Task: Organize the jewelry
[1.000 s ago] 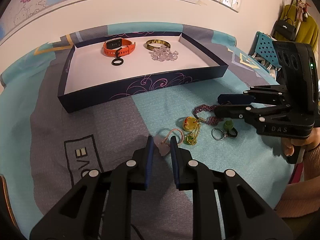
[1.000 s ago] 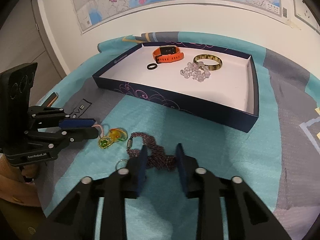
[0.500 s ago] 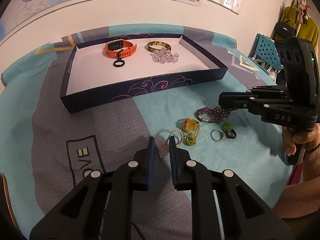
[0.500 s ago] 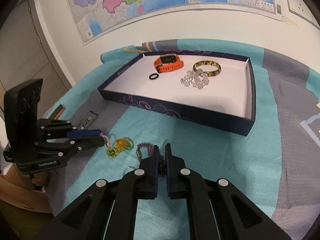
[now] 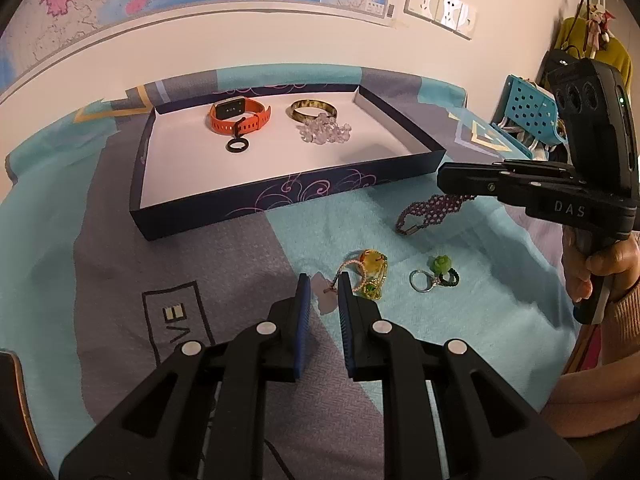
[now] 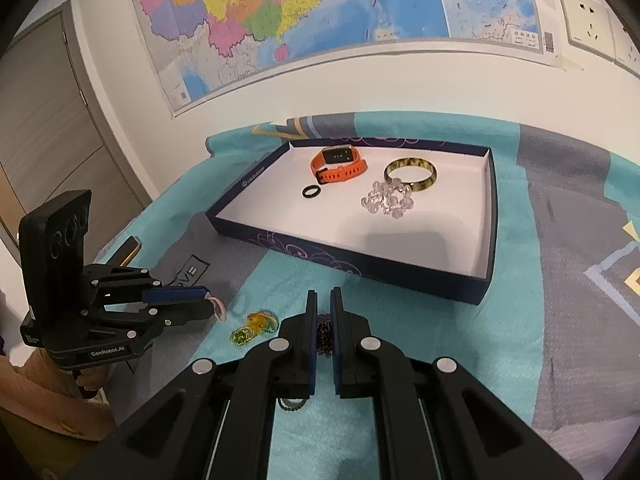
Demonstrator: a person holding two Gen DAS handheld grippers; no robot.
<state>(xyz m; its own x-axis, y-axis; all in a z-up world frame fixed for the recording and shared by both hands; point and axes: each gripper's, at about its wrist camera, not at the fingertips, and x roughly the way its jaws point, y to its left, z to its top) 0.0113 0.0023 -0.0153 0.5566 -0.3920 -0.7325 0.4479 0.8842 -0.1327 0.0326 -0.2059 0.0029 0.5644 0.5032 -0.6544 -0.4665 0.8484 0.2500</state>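
Left gripper (image 5: 323,282): nearest in the left wrist view, pointing steeply down at the cloth; jaws narrow, pinching a pale pink pendant (image 5: 326,298) that hangs between the blue pads. In the right wrist view the same pendant shows at its tip as a pink loop.
Left hand: only a sleeve and fingers under the gripper's handle show, at the lower left of the right wrist view.
Right gripper (image 6: 324,312): tilted down and forward; jaws nearly closed on a purple beaded bracelet (image 5: 434,210), which dangles from them clear of the cloth.
Right hand (image 5: 600,266): wrapped round the handle at the right edge of the left wrist view, a pink ribbed sleeve below it.
Loose pieces on the cloth (image 5: 200,248): a yellow and green charm on a cord (image 5: 370,270) just beyond the left jaws; a silver ring with a green bead (image 5: 434,276) to its right, near but apart.
Box (image 5: 280,202): a shallow dark blue tray with a white floor, farther back on the counter.
Inside the box: an orange watch (image 5: 240,114) and a small black ring (image 5: 237,145) in front of it; a brown bangle (image 5: 312,109) touching a clear bead bracelet (image 5: 325,134).
Wall: a map (image 6: 320,12) and sockets (image 5: 440,6) behind.
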